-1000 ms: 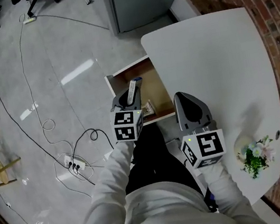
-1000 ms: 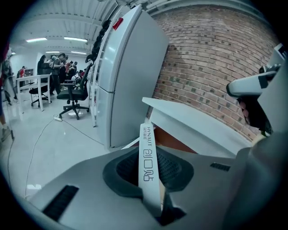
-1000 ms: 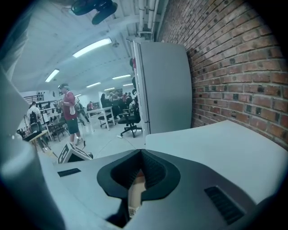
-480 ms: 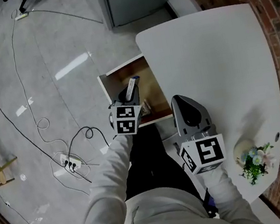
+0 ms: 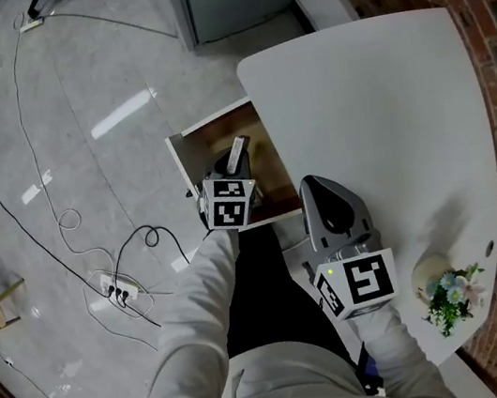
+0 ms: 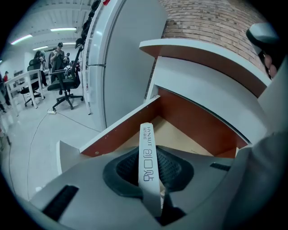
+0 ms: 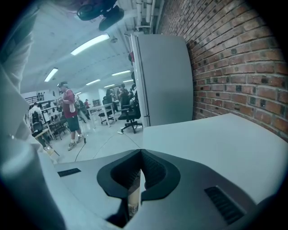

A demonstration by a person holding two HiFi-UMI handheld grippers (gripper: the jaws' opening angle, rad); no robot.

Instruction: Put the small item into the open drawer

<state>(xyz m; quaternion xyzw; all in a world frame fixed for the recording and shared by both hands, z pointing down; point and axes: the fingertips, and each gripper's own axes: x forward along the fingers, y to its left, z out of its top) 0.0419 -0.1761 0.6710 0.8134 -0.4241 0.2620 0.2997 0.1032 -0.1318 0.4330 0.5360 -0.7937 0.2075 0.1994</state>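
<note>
Left gripper view, left gripper (image 6: 149, 170) clenched on slim white printed stick (image 6: 146, 139) above open brown wooden drawer (image 6: 191, 120), right gripper (image 7: 140, 156) closed at near right

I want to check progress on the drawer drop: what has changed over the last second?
The left gripper sank toward the open drawer, still clamped on the white strip. The right gripper kept its place by the table edge, and the drawer stayed open.
</note>
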